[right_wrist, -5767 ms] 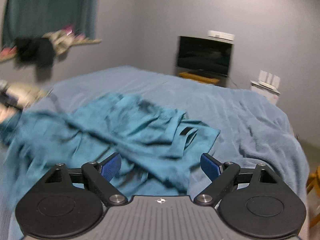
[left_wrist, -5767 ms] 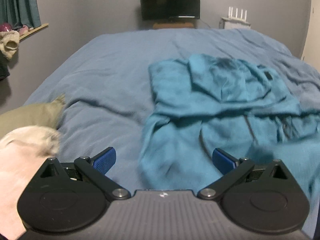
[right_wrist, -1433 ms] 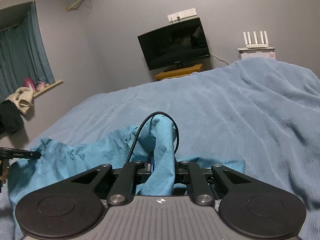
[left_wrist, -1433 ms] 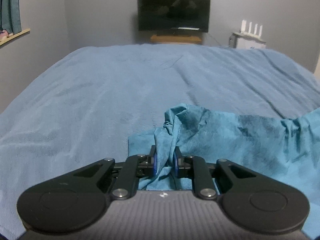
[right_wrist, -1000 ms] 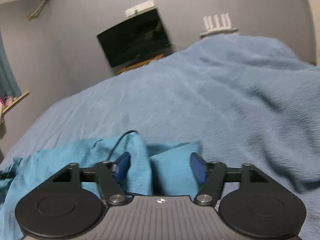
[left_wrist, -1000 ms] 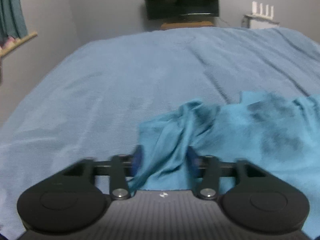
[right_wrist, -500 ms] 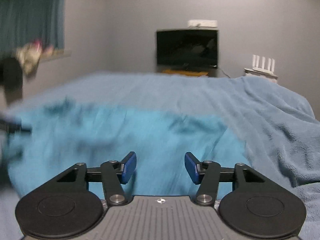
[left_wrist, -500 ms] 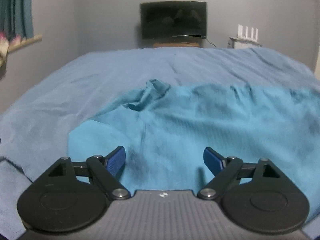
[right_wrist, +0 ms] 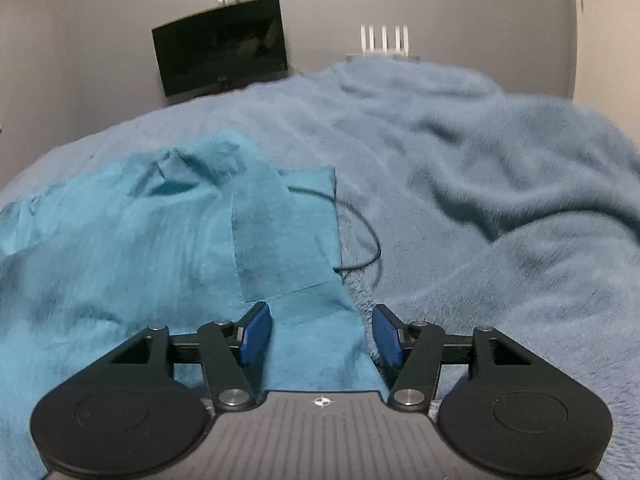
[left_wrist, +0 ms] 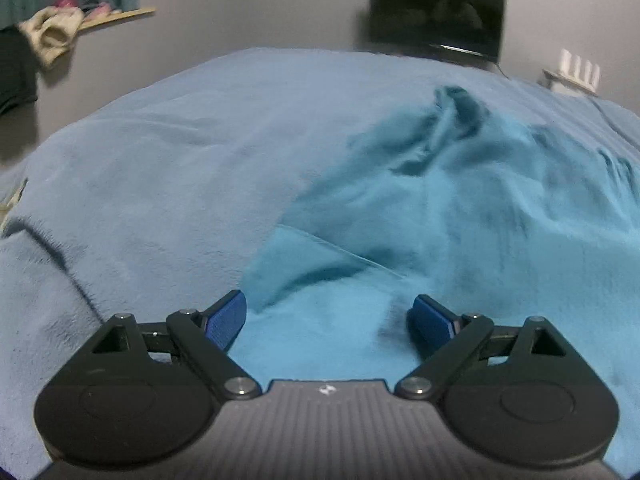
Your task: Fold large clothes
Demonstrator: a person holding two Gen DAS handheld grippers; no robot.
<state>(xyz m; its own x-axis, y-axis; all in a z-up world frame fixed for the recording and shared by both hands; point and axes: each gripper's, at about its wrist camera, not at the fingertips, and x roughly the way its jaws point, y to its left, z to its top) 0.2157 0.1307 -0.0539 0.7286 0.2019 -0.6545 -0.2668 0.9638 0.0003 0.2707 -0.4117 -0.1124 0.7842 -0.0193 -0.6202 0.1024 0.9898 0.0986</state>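
A teal garment [left_wrist: 460, 216] lies spread and wrinkled on the blue bed cover [left_wrist: 160, 168]. In the left wrist view its left edge has a folded flap and a bunched corner farther away. My left gripper [left_wrist: 330, 322] is open and empty over the garment's near left part. In the right wrist view the garment [right_wrist: 140, 232] fills the left half, with a folded strip at its right edge and a thin black cord [right_wrist: 364, 236] looping onto the cover. My right gripper [right_wrist: 322, 334] is open and empty over the garment's right edge.
A dark TV [right_wrist: 220, 52] stands at the far wall, with a white router [right_wrist: 384, 40] to its right. A shelf with clothes [left_wrist: 56, 32] and a teal curtain are at the far left. The bed cover [right_wrist: 500, 200] is rumpled on the right.
Both grippers opened and let go of the garment's corners, then drew back. The garment now lies spread on the bed. The left view has swung left, the right view right.
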